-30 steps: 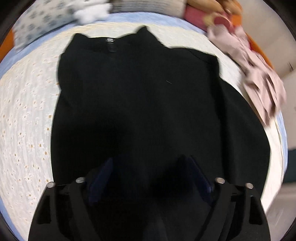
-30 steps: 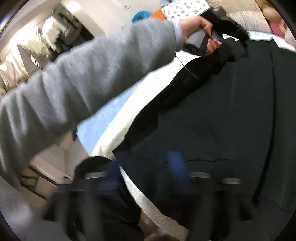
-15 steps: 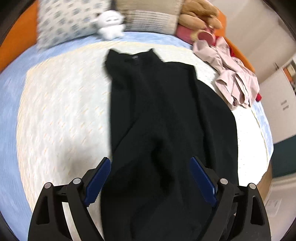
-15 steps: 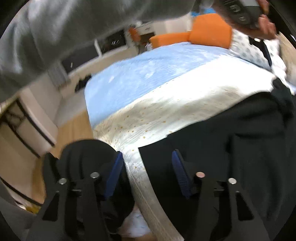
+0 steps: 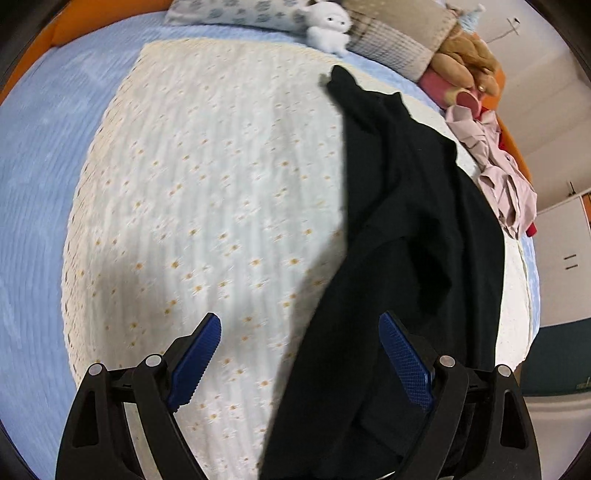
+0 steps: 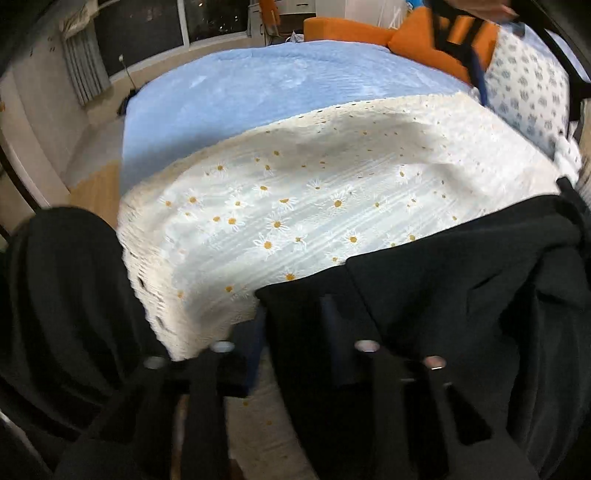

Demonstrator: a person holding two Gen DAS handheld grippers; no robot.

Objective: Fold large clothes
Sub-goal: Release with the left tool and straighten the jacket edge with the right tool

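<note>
Swung leftward since half a second ago, the left claw (image 5: 299,354) gapes wide over the daisy bedspread (image 5: 207,206); the black garment (image 5: 413,236) lies along the bed's right. Whether the blurred right claw (image 6: 291,325) grips its near hem, I cannot tell.

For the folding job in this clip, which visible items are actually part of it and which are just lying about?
Part of the job:
- black garment, spread along the daisy-print cover
- left gripper, open above it
- right gripper at the garment's near edge, blurred

Just lying about:
- pink clothes
- white plush toy
- brown plush toy
- patterned pillow
</note>
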